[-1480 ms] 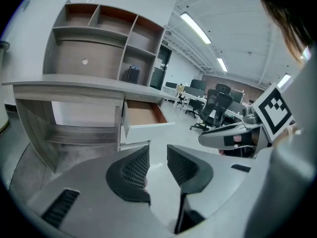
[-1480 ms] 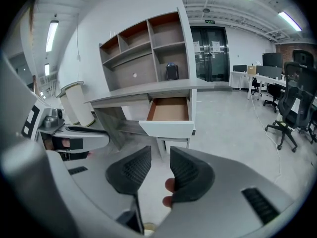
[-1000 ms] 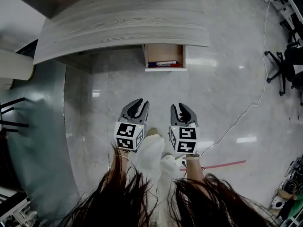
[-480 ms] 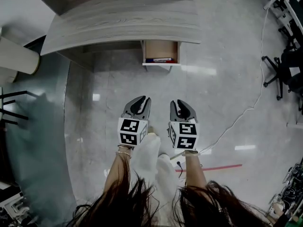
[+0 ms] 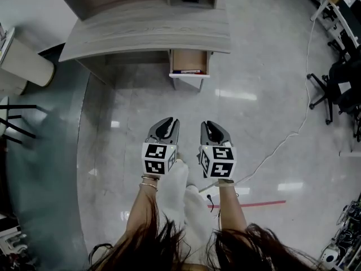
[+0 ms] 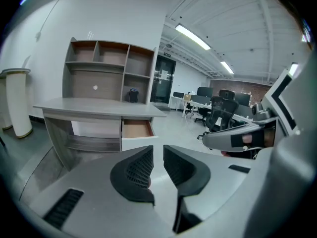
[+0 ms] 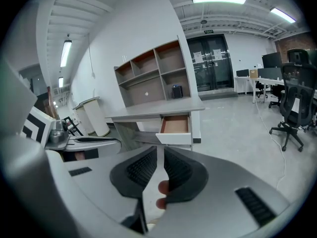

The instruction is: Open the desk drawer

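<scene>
At the top centre of the head view, the drawer [image 5: 189,62] stands pulled out from under the right end of the desk [image 5: 141,34], its white front facing the person and its brown inside bare to the camera. Since 1 second ago the desk and drawer have slid up the frame and grown smaller, while the 2 grippers have kept their place low in the middle, side by side over the floor [image 5: 113,151]. This reads as the person backing away from the desk. Over that same second both pairs of jaws have been closing. The left gripper [image 6: 158,149] now shows a narrow slit between its ribbed pads with nothing in it, and the right gripper [image 7: 160,151] shows much the same, a thin gap with only floor and the person's fingertips seen beyond it. Neither gripper touches the drawer; both are well apart from it, in the lower half of the frame. Judged from this, the opening looks done and the person seems to be withdrawing, with no grip left to release. The drawer itself looks shallow and sits level, out far enough to show most of its bottom. Along its front edge lies a strip of small red and blue things [image 5: 188,71], too small to name.
</scene>
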